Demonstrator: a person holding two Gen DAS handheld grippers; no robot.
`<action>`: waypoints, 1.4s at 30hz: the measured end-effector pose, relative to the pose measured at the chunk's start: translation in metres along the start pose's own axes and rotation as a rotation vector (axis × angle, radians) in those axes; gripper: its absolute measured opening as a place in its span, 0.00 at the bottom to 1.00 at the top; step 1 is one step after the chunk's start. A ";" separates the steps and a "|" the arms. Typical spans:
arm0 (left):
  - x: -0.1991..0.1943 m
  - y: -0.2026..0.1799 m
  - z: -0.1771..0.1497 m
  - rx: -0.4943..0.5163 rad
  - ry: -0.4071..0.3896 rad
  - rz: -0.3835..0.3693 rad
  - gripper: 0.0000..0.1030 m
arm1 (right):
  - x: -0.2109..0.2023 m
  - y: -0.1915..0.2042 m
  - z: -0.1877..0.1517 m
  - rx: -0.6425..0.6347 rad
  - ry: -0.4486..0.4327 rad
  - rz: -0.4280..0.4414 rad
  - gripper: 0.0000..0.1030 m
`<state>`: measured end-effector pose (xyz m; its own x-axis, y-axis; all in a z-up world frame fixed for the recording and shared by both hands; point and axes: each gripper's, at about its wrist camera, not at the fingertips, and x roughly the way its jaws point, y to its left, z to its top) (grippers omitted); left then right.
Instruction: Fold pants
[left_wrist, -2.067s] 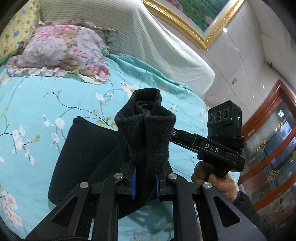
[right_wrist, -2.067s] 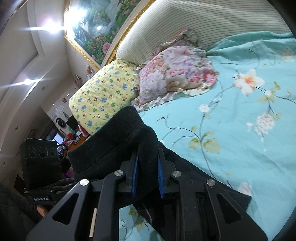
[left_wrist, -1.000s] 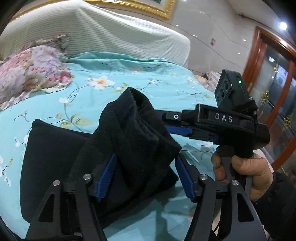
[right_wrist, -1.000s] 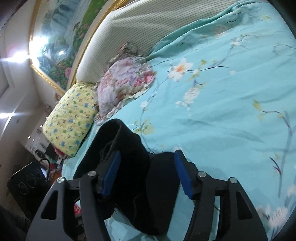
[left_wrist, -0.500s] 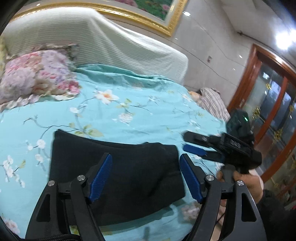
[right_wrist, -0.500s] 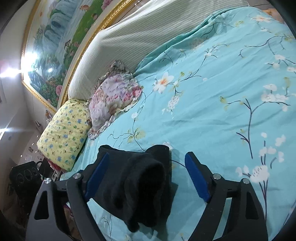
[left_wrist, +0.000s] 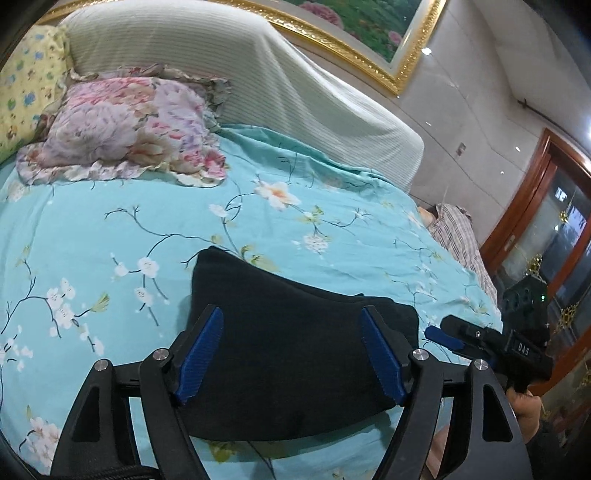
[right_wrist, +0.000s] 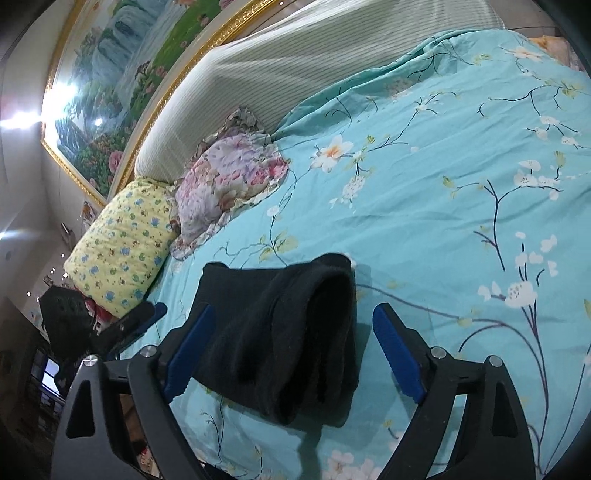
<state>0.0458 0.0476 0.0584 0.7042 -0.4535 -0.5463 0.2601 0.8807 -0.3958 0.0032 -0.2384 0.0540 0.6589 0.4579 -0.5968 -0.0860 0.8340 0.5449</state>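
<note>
The black pants (left_wrist: 291, 339) lie folded into a compact stack on the turquoise flowered bedspread (left_wrist: 110, 229). My left gripper (left_wrist: 291, 354) is open and empty, its blue pads just above the stack's near edge. In the right wrist view the pants (right_wrist: 280, 332) lie as a thick folded bundle, and my right gripper (right_wrist: 295, 350) is open and empty over its near end. The right gripper also shows in the left wrist view (left_wrist: 480, 339), held at the right end of the pants. The left gripper shows in the right wrist view (right_wrist: 122, 325), left of the pants.
A floral pillow (left_wrist: 122, 129) and a yellow patterned pillow (right_wrist: 122, 243) lie at the head of the bed against a striped covered headboard (left_wrist: 258, 81). A plaid cloth (left_wrist: 454, 236) lies at the bed's right edge. A wooden glass door (left_wrist: 546, 229) stands to the right.
Both grippers were shut on the lifted pants edge; they opened and let it go. The pants now lie folded flat, and both grippers have drawn back slightly.
</note>
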 end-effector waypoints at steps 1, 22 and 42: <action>-0.001 0.002 -0.001 -0.004 0.001 0.004 0.77 | 0.001 0.001 -0.001 -0.003 0.003 -0.005 0.86; 0.021 0.035 -0.009 -0.116 0.114 -0.006 0.79 | 0.016 0.007 -0.023 -0.016 0.062 -0.049 0.86; 0.072 0.051 -0.004 -0.128 0.240 0.029 0.78 | 0.041 -0.002 -0.023 0.002 0.119 -0.055 0.86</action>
<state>0.1069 0.0593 -0.0036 0.5293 -0.4611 -0.7122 0.1460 0.8764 -0.4589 0.0130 -0.2145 0.0146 0.5690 0.4451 -0.6914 -0.0509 0.8583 0.5107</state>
